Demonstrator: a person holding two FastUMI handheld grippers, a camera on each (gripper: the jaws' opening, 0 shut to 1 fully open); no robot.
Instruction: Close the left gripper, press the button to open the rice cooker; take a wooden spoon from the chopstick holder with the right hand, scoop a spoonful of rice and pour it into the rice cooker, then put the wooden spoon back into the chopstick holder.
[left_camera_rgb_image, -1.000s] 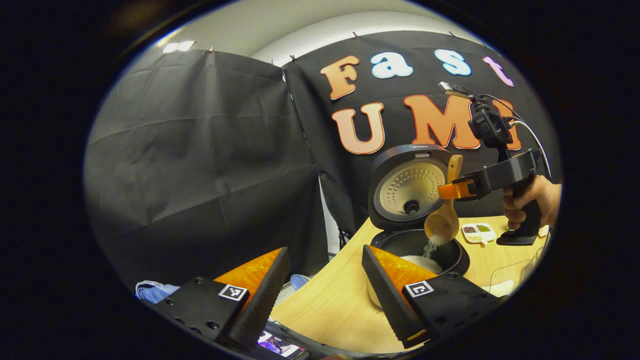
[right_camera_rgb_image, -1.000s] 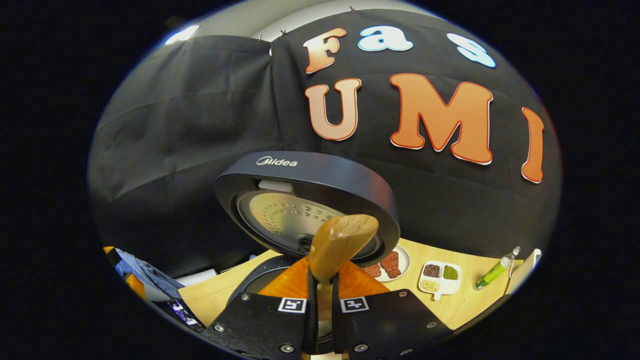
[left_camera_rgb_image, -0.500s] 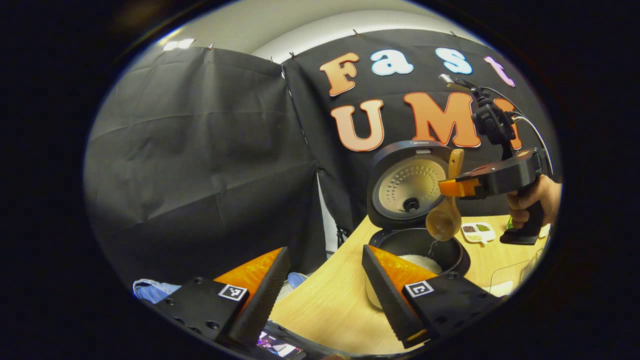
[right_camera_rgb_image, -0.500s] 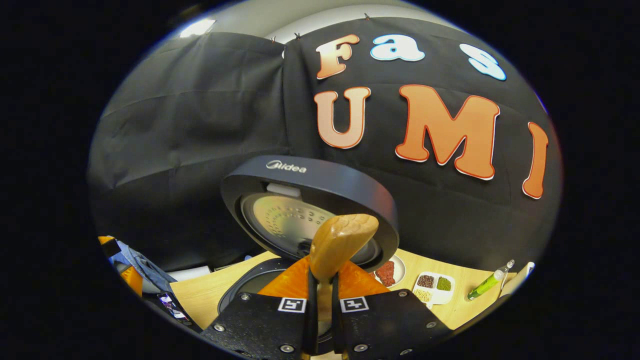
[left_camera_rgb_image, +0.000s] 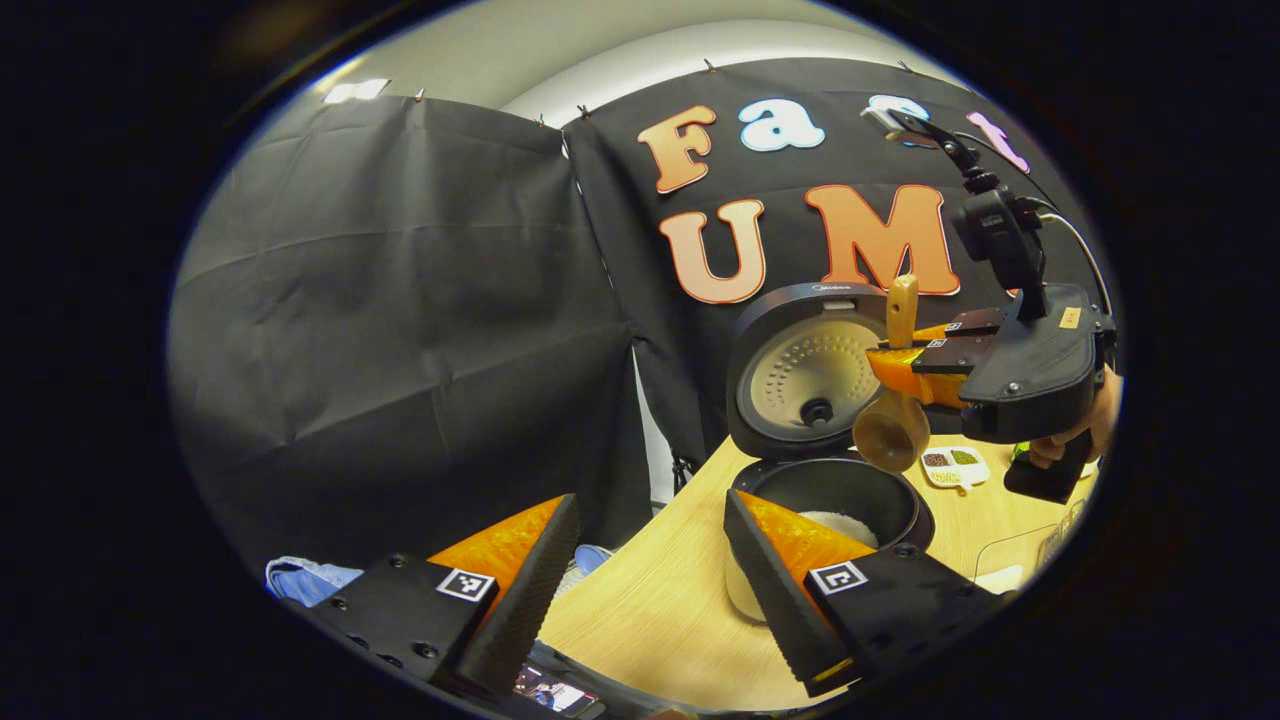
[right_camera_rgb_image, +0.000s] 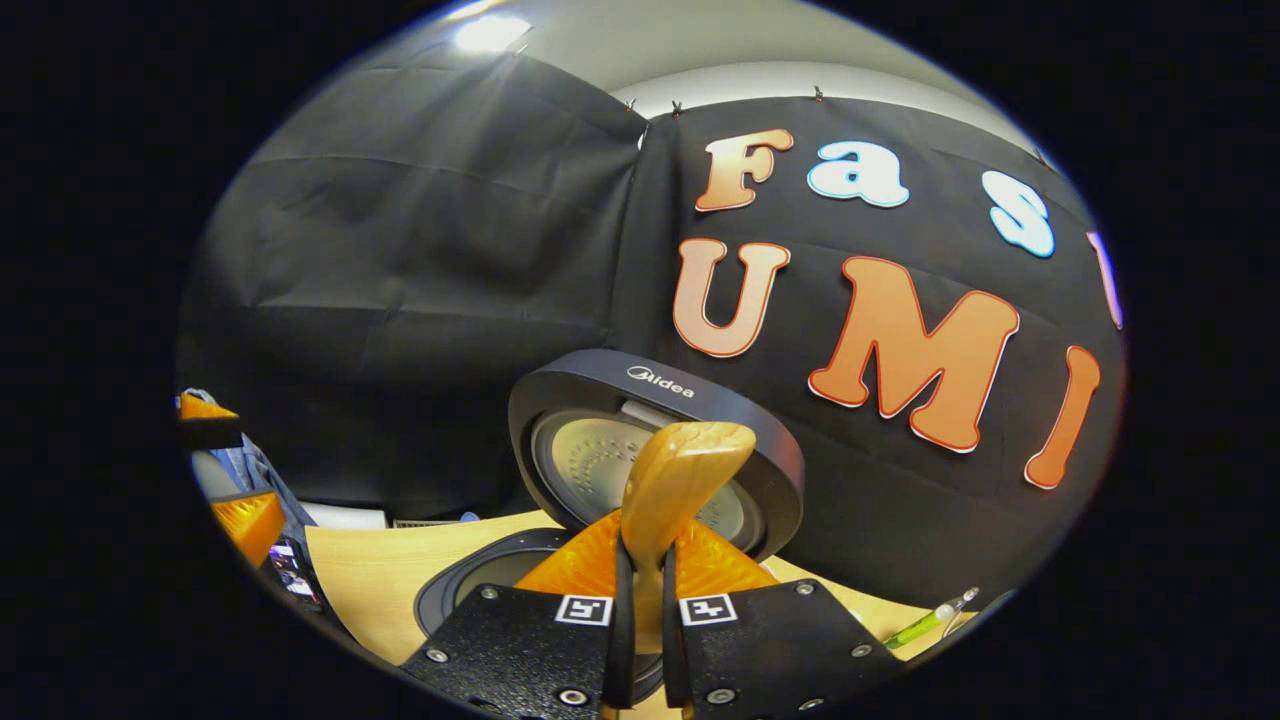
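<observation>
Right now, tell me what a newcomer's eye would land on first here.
First the rice cooker, lid raised upright at the back of the wooden table, with white rice in its pot. Next the wooden spoon, clamped in the right tongs and hanging bowl-down above the pot. The left tongs are open in the foreground.

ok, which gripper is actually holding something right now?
The right gripper: its fingers are shut on the wooden spoon above the open rice cooker. The left gripper is open, nothing between its fingers.
</observation>
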